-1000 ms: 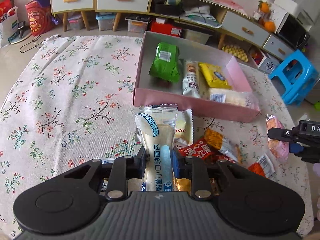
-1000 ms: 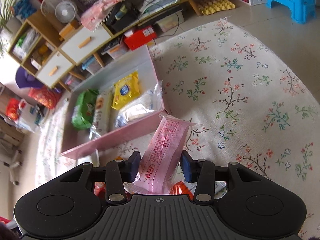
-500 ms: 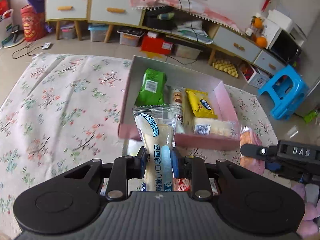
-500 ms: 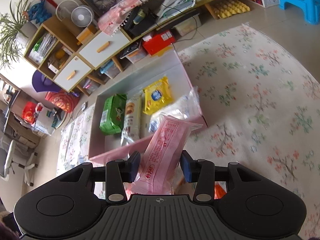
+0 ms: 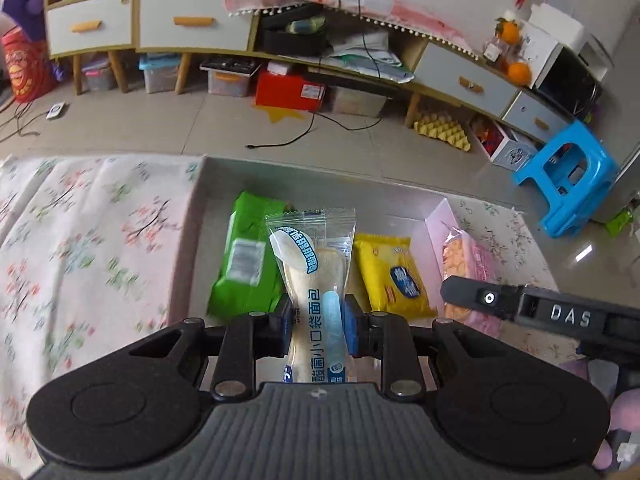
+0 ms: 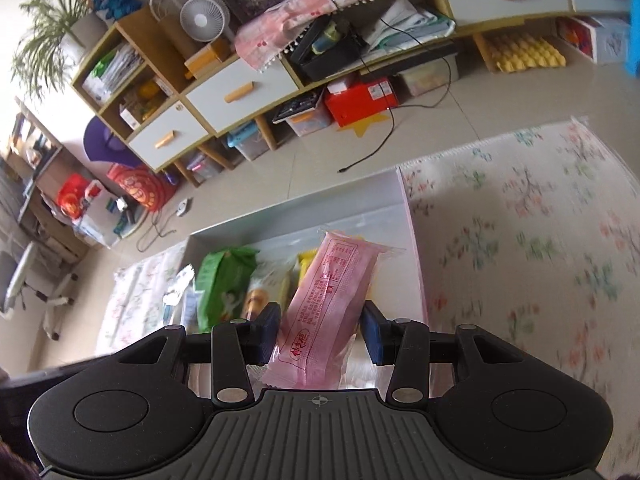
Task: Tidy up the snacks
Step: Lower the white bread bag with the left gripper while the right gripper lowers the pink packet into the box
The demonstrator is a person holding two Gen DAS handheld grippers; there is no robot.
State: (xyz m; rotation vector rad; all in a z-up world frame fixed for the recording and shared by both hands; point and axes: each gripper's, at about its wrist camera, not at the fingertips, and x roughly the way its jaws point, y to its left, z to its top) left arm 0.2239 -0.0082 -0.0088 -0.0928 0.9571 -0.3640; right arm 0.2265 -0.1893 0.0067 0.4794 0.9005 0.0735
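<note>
My left gripper point(image 5: 318, 326) is shut on a clear bread packet with blue print point(image 5: 314, 276) and holds it above the pink box point(image 5: 434, 220). In the box lie a green packet point(image 5: 248, 264) and a yellow packet point(image 5: 394, 276). My right gripper point(image 6: 320, 338) is shut on a pink snack packet point(image 6: 328, 308), also over the box point(image 6: 412, 240). That packet shows in the left wrist view point(image 5: 464, 256) at the box's right wall, with the right gripper's finger point(image 5: 520, 304) across it. The green packet point(image 6: 224, 284) lies below in the right wrist view.
The box stands on a floral cloth point(image 5: 80, 240) that spreads left and right point(image 6: 540, 240). Beyond the cloth's far edge are tiled floor, a low cabinet point(image 5: 192, 20) with storage bins, a cable point(image 5: 304, 136) and a blue stool point(image 5: 572, 176).
Both grippers have moved forward over the box with their packets still held. The loose snacks in front of the box have dropped out of view.
</note>
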